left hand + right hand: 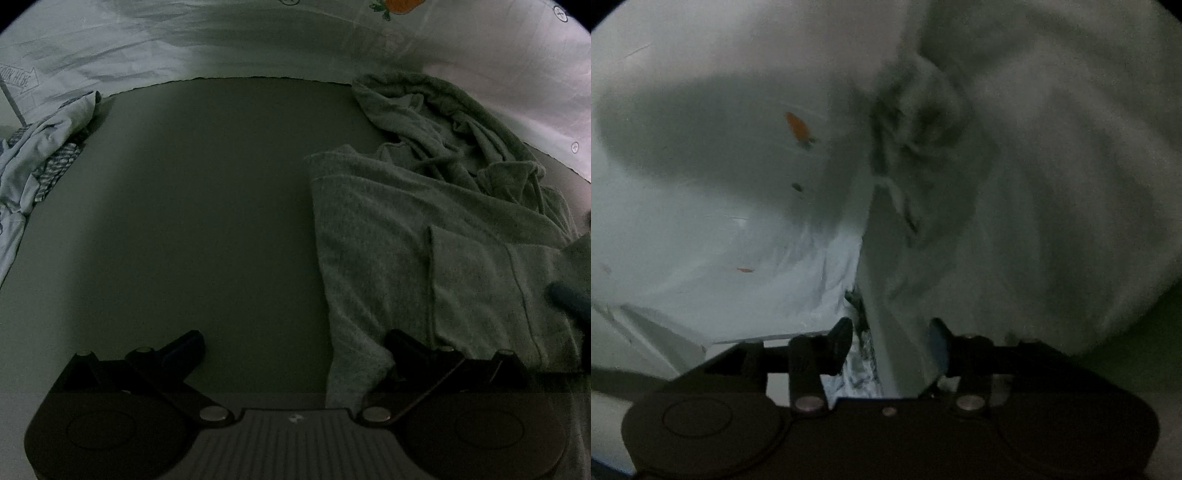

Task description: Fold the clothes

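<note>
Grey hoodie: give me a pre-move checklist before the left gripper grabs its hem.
1. Left gripper open: ok, jaws spread wide.
2. Hem of the grey hoodie between the fingers: not ok, only the corner by the right finger.
3. Dark mat beside the hoodie free for folding: ok.
4. Hoodie laid flat: not ok, hood end bunched.
5. Striped garment apart from the hoodie: ok.
6. Right gripper grip on cloth: cannot tell, view blurred.

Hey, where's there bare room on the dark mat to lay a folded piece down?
The widest bare patch is the middle of the dark mat, bordered by the grey hoodie on the right and the crumpled light clothes on the left. The right side is crowded with the hoodie, which reaches the left gripper.
</note>
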{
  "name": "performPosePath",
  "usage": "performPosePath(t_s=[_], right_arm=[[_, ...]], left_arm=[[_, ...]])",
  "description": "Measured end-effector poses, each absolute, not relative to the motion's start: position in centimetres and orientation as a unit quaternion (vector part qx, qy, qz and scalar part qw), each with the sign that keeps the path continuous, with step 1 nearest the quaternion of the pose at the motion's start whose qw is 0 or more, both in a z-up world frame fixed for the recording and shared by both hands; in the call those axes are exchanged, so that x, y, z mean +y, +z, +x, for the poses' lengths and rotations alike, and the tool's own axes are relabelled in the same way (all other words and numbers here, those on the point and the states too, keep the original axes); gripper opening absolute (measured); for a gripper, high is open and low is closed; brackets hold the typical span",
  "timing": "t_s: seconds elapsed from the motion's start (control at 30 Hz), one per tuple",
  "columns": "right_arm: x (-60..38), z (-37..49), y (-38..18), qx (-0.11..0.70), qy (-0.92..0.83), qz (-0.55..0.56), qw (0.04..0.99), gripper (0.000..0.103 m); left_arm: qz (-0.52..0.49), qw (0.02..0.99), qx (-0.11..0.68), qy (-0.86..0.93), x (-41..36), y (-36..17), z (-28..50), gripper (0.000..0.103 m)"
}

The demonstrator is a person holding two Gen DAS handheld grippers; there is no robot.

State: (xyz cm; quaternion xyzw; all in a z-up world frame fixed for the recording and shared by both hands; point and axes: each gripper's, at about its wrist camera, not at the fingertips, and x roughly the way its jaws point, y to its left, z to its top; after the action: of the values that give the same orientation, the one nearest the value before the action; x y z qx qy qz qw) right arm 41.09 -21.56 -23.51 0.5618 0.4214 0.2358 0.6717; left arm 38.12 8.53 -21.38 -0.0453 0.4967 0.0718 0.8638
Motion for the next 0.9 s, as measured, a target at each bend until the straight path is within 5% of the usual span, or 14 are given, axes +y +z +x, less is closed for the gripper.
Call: performPosePath(t_s=[0.2,0.37,0.8,0.9], right_arm=[[-25.3,41.2,-21.9,0.424,0.128,0.465,0.767,0.040],[-27.5,40.7,-23.3,0.421,0.079,0.511,0.745,0.029],[-35.9,32.7,-17.8,0.352,-0.023,0.268,0.896,0.082],[-38.4,29.9,-18.2,0.330,-0.094,0.250,0.905,0.083]], left_arm=[[-0.045,0.864,0.495,0.073,8.5,-21.3,38.0,0.103],[-0.044,0.866,0.493,0.071,8.6,-21.4,37.9,0.103],[-0.042,0.876,0.474,0.075,8.5,-21.5,37.2,0.103],[-0.044,0.876,0.473,0.083,8.3,-21.5,37.1,0.103]])
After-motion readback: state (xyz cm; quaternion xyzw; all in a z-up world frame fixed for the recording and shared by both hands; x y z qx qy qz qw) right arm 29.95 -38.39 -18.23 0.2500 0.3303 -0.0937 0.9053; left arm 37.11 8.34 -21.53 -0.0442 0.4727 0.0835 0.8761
